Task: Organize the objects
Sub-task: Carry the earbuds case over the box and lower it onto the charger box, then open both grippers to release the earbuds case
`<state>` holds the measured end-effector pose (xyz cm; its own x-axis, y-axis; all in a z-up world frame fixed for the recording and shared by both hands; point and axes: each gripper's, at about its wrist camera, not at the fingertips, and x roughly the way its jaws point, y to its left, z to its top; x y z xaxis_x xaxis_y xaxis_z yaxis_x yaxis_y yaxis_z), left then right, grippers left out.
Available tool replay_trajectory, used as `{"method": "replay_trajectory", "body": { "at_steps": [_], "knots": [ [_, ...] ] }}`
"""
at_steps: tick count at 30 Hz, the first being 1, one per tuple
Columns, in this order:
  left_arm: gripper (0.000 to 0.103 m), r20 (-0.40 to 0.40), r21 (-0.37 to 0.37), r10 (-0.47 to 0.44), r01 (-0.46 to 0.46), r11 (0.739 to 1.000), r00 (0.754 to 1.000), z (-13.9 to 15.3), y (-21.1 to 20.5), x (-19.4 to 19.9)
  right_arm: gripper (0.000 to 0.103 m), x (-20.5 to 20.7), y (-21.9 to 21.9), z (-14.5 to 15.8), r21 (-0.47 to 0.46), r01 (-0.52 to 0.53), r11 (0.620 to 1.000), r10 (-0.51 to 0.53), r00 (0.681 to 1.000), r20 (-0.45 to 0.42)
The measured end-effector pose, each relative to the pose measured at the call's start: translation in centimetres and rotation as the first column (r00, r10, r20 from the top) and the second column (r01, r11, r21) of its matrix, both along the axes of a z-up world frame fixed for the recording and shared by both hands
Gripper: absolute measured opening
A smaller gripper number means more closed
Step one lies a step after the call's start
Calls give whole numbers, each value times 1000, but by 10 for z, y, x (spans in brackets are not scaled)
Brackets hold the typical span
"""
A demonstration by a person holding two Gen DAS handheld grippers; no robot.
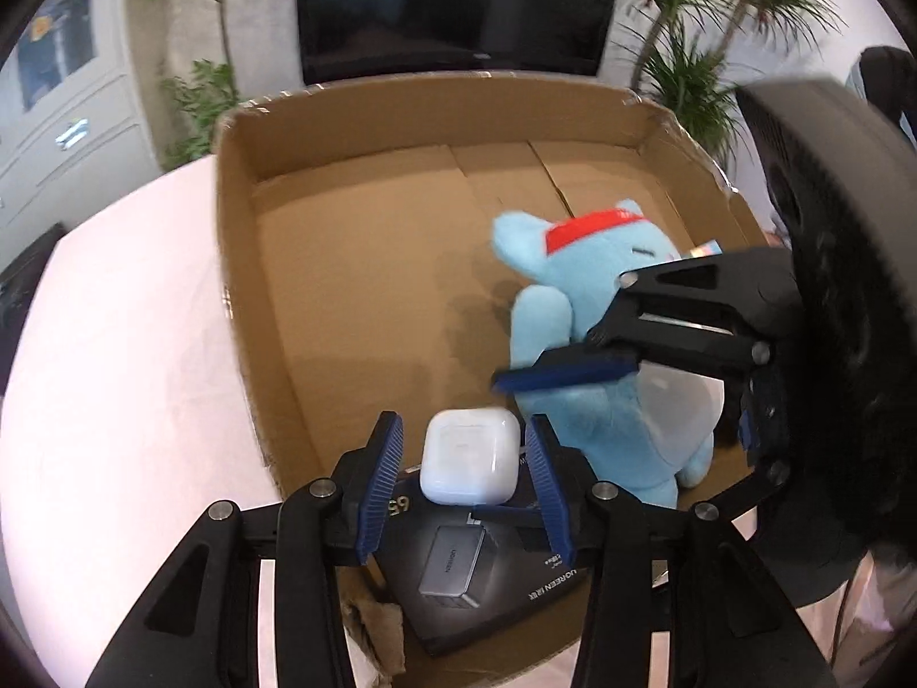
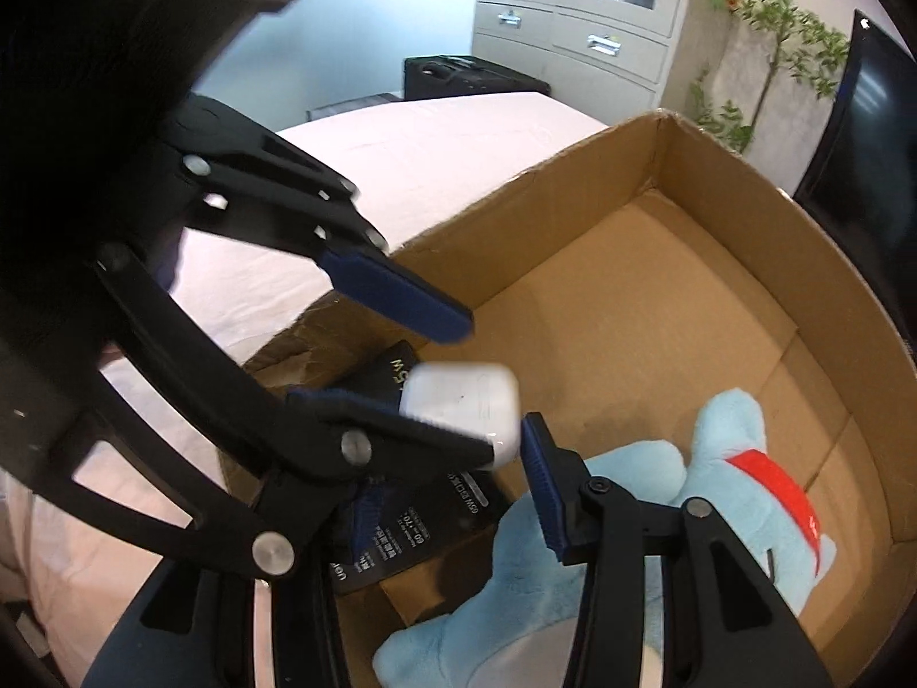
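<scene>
- White and glossy, one small earbud case [image 1: 470, 456] with rounded corners sits on top of a black charger box [image 1: 475, 573], in the near corner of a cardboard box [image 1: 240, 264].
- From the left wrist view, the left gripper [image 1: 467, 479] is spread open, its two blue ribbed pads on either side of the case with a gap on each side, not touching it.
- The black charger box lies flat and carries a printed picture of a grey charger and white lettering.
- One light blue plush toy [image 1: 602, 344] with a red headband lies just beside the charger box on the cardboard floor, with one white patch on its front.
- The right gripper [image 2: 447, 493] is above the plush; its jaws are spread apart and hold nothing. In the left wrist view, one of its blue pads lies across the toy's body.
- The cardboard box is wide, shallow and open-topped, with plain brown walls and a creased floor; its near edge is torn.
- It rests on a pale pink table [image 1: 126, 344].
- Behind it stands one dark screen [image 1: 453, 0], with green potted plants [image 1: 699, 40] on both sides.
- A pale grey cabinet [image 2: 579, 23] with drawers and glass doors stands against the far wall, and a black case [image 2: 464, 77] sits on the floor beside it.
</scene>
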<state>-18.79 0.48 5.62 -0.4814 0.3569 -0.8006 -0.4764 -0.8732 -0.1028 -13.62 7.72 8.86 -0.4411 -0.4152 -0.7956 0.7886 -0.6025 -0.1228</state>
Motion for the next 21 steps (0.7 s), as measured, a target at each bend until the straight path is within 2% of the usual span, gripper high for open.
{"method": "replay_trajectory", "body": {
  "at_steps": [1, 2, 3, 5, 8, 12, 14, 15, 17, 19, 21],
  "knots": [
    [43, -6, 30, -4, 4, 1000, 1000, 4, -2, 5, 60, 4, -1, 1, 9, 36, 999, -36, 999, -34],
    [49, -6, 63, -7, 8, 998, 1000, 9, -3, 10, 66, 8, 1, 4, -7, 52, 999, -53, 997, -49],
    [57, -8, 74, 1, -1, 997, 1000, 12, -4, 14, 68, 12, 3, 8, -35, 57, 998, -59, 997, -53],
    [65, -38, 68, 31, -28, 997, 999, 22, -6, 32, 69, 22, 8, 17, -63, 69, 996, -72, 996, -48],
    [67, -41, 66, 71, -68, 995, 997, 31, -11, 62, 80, 37, 21, 31, -70, 112, 991, -117, 991, -68],
    [67, 56, 99, 161, -166, 981, 985, 35, -26, 102, 80, 51, 48, 36, -58, 228, 972, -232, 971, -65],
    [68, 54, 56, 200, -203, 978, 978, 29, -26, 129, 80, 55, 61, 33, -44, 299, 953, -300, 954, -21],
    [68, 62, 62, 201, -205, 977, 978, 24, -27, 138, 80, 60, 69, 31, -49, 327, 944, -327, 945, 2],
    [68, 120, 112, 184, -197, 974, 976, 11, -28, 156, 80, 74, 92, 26, -52, 414, 909, -408, 907, 106],
    [68, 189, 182, 174, -209, 961, 966, -3, -31, 171, 80, 93, 112, 21, -100, 474, 875, -449, 871, 200],
    [68, 222, 190, 170, -213, 958, 960, -18, -29, 189, 80, 106, 121, 14, -92, 511, 855, -479, 845, 239]
  ]
}}
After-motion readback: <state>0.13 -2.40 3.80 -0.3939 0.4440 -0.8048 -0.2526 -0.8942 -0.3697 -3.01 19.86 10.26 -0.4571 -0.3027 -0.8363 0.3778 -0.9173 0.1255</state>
